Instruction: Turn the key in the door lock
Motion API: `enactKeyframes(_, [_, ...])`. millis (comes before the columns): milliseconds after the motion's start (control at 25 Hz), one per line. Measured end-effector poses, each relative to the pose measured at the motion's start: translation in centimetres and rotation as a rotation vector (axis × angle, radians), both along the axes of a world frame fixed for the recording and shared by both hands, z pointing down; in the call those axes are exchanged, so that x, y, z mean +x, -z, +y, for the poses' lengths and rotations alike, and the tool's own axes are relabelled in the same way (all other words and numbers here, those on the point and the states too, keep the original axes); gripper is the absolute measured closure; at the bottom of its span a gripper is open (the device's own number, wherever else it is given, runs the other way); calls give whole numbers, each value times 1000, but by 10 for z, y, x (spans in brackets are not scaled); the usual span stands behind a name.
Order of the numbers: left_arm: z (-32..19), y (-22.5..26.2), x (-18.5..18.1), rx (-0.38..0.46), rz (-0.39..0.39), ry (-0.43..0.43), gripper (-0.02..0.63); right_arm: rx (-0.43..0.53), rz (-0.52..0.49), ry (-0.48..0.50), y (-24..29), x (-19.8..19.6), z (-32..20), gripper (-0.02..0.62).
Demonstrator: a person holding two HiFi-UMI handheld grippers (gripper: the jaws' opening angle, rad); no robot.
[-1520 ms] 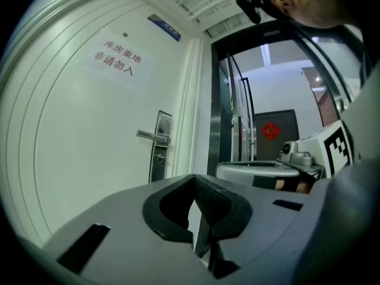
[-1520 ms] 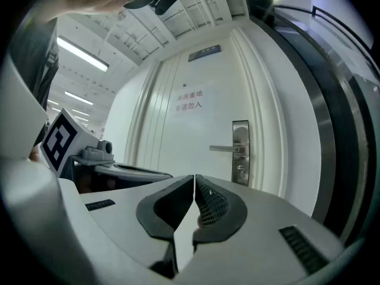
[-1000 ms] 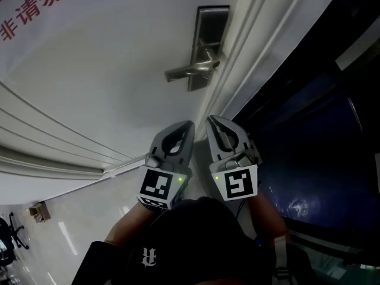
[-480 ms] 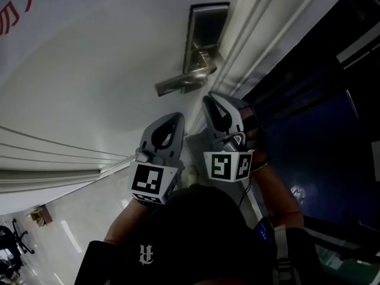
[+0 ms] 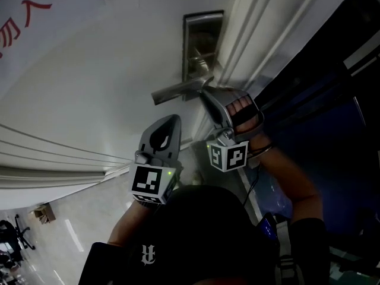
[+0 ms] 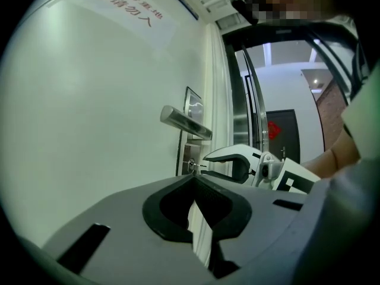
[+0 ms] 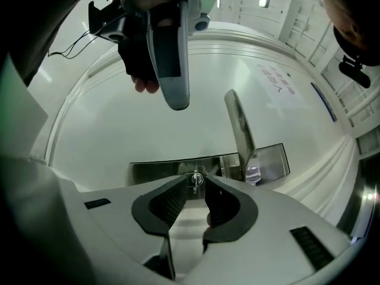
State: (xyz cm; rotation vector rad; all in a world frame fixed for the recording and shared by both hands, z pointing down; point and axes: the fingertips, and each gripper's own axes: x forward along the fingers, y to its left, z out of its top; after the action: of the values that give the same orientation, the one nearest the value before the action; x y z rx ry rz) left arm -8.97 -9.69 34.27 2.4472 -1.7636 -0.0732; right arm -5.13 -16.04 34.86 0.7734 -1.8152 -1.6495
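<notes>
White door (image 5: 101,70) filled most of the head view, with a brushed metal lock plate (image 5: 202,37) set close to the door frame (image 5: 252,37) and a lever handle (image 5: 178,90) jutting out from the plate. A small silver key (image 7: 195,180) stood in the keyhole on that plate, just below the base of the handle. You held your right gripper (image 5: 206,94) up at the lock, its tips reaching the plate beneath the handle. In the right gripper view its jaws stood a narrow way apart, one ribbed pad on each side of the key's head. A sliver of gap showed on either side, so the key sat between the tips without being clearly pinched. The left gripper view showed this from the side, the two tips bracketing the key. Your left gripper (image 6: 195,177) hung back from the door, in the head view lower and to the left of the right one, apart from the lock. Its jaws were drawn together at the tips with nothing between them. A notice (image 5: 27,13) with red characters was on the door, up and left of the handle
</notes>
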Motion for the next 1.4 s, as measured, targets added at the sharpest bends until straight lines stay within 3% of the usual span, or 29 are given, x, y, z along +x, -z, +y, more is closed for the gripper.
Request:
enactKeyframes(280, [-4,0,-6,1,-3,16,600,36,-53,-29,6,-10,-12,534])
enactKeyframes(440, [-6,-1,-8,-4,2,17,600,-9,-82,-39,5,-13,-13,572])
enactKeyframes(640, [-8,-2,-9,-7,7,10,600,-304,-336,-43,10,-11,-15,572])
enactKeyframes(880, [-11,-3,-6,-17,8,-6,600,-540,-626,-60,16,-6,-19,572])
enactKeyframes(1080, [-13,0,-2,-9,7,-21,600,-909,-956,-33,15,-3,-23,572])
enactKeyframes(1400, [-12,0,2,-5,2,-40,600,-1352,-1328,41,10,4,-29,571])
